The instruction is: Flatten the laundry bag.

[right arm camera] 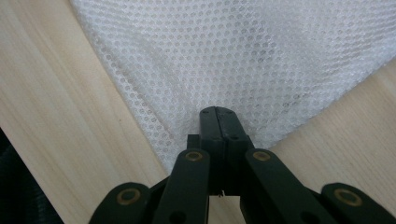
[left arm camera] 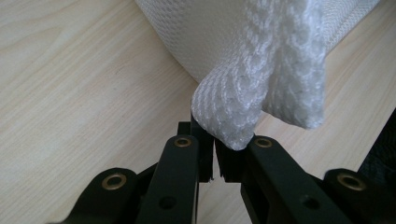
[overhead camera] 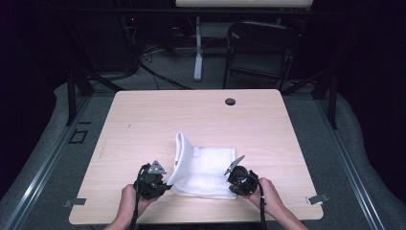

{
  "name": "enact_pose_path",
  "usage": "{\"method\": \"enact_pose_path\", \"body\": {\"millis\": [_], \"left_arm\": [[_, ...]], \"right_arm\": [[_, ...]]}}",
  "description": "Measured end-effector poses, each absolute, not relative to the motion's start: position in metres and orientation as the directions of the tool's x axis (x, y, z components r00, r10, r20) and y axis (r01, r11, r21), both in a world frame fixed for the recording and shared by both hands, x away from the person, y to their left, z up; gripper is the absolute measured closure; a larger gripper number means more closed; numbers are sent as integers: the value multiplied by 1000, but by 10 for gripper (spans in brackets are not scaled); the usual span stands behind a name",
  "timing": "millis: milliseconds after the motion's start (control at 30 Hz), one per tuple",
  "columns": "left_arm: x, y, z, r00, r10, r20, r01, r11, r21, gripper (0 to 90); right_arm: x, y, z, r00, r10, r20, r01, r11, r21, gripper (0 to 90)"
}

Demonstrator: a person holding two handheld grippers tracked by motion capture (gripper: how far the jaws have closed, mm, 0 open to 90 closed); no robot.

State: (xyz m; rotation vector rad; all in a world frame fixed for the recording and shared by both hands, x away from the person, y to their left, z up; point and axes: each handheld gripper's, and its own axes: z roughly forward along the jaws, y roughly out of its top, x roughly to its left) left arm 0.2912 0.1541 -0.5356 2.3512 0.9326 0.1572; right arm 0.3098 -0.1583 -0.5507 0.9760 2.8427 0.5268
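High view takes in the light wooden table [overhead camera: 143, 120], the biggest thing in sight, with a small dark round grommet [overhead camera: 230, 101] near its far edge and a dark folding chair [overhead camera: 261, 48] standing on the floor beyond it. On the near half of the table lies the white mesh cloth [overhead camera: 210, 172], mostly flat, its left edge lifted and curling upward into a standing fold. A person's hands come in from the bottom edge, each holding a black tool. The left gripper [overhead camera: 163, 184] sits at the cloth's near left corner, just under the raised fold; the right gripper [overhead camera: 233, 178] sits at the near right corner

Left gripper view: the jaws are clenched on a bunched, thick hem of the cloth [left arm camera: 243, 107], which rises from between the pads and hangs over them, with bare wood on either side

Right gripper view: the jaws are pressed together at the corner of the flat mesh [right arm camera: 233, 60], the black tips lying over the fabric; whether a layer of cloth is actually pinched between them I cannot tell, as the tips hide the contact
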Motion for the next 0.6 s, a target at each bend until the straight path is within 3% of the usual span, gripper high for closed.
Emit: {"method": "enact_pose_path", "body": {"millis": [600], "left_arm": [[293, 158, -540, 735, 652, -183, 638, -576, 511, 874]], "right_arm": [[321, -171, -551, -812, 581, 56, 558, 745, 365, 900]]}}
